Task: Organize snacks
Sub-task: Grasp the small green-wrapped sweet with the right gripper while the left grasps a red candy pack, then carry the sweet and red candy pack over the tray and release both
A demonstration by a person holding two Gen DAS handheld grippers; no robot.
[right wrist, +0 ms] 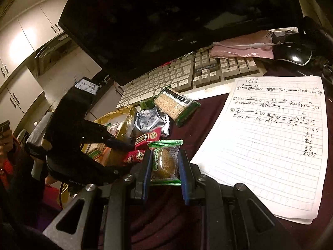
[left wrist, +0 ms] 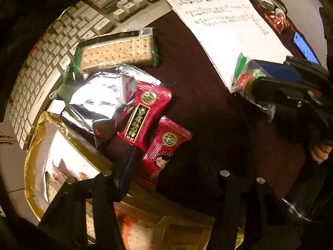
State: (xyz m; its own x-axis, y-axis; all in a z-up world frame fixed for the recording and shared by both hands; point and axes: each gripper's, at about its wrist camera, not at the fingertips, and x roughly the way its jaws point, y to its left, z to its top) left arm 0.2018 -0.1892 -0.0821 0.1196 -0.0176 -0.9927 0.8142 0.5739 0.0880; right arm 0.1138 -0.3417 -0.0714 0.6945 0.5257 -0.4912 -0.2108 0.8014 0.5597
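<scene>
My right gripper point(right wrist: 164, 162) is shut on a green-wrapped round cake point(right wrist: 165, 162), held above the dark red cloth; it also shows in the left wrist view point(left wrist: 248, 79). My left gripper point(left wrist: 172, 173) is open over the snack pile, its left finger point(left wrist: 124, 166) beside two red candy packets point(left wrist: 145, 114) point(left wrist: 164, 152). A silver packet point(left wrist: 97, 102) and a cracker pack point(left wrist: 118, 52) lie beyond them. A gold bag point(left wrist: 35, 145) with crackers inside sits at lower left.
A beige keyboard point(right wrist: 177, 79) and a black monitor point(right wrist: 166, 20) stand behind the snacks. A handwritten sheet point(right wrist: 270, 137) lies to the right. A pink pouch point(right wrist: 241, 50) and a black mouse point(right wrist: 293, 54) are at the back right.
</scene>
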